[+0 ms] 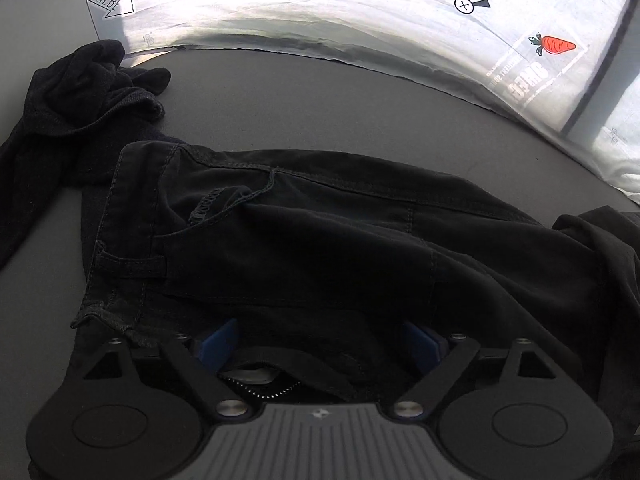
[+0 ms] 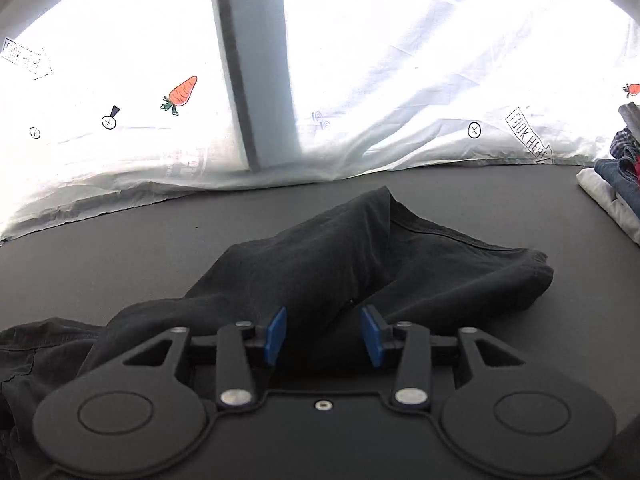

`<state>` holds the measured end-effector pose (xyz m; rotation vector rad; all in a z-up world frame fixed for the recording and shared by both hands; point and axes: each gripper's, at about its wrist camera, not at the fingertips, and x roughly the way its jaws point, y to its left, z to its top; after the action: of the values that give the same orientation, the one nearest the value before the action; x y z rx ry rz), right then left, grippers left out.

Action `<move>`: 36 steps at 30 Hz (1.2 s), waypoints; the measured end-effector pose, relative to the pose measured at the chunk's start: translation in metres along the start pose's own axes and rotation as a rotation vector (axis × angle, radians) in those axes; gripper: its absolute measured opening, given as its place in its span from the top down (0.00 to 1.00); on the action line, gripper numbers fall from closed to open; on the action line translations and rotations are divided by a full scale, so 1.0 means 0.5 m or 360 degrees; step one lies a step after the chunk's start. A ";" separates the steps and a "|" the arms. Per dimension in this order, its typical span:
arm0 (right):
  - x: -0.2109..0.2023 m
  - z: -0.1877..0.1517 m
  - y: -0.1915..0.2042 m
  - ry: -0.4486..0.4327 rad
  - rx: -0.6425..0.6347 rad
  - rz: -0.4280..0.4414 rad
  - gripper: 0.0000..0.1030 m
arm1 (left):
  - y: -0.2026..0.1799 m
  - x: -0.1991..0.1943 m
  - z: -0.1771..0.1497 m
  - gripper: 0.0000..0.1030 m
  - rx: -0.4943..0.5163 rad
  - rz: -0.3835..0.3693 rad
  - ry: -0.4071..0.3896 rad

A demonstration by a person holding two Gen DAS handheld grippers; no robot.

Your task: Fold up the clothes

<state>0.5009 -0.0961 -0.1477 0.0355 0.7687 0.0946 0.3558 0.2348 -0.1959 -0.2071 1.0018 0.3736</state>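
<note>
Black trousers on grey table, clothes pile at edge

Black trousers: denim-like cloth, stitched seams, pocket opening and belt loop showing; lying crumpled on the dark grey tabletop, waistband end to the left. One leg lies loosely humped and creased, its hemmed end resting flat.

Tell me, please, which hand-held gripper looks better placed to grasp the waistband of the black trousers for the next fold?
Probably the left hand-held gripper: its open jaws straddle the black trousers at the zipper, near the belt loop. The right hand-held gripper faces a leg end.
</note>
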 end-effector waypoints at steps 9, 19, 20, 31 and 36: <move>0.139 0.096 -0.036 0.0041 0.0083 -0.0098 0.37 | -0.034 0.024 -0.031 0.04 0.0173 0.0135 -0.0063; 0.167 0.071 -0.075 0.0123 0.0323 0.0105 0.91 | -0.029 0.032 -0.020 0.00 0.0100 0.0139 -0.0025; 0.139 0.072 -0.078 0.0060 0.0339 0.0128 0.92 | -0.028 0.032 -0.020 0.00 0.0098 0.0138 -0.0024; -0.232 -0.178 -0.201 -0.0164 0.0314 0.0108 0.93 | -0.034 0.031 -0.023 0.00 0.0072 0.0164 -0.0047; -0.196 -0.280 -0.274 0.0199 0.0632 -0.0015 0.83 | -0.039 0.030 -0.024 0.00 0.0087 0.0178 -0.0060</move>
<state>0.3434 -0.2424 -0.1895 0.4059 0.9035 -0.0668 0.3613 0.2159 -0.2149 -0.0946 0.9875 0.4497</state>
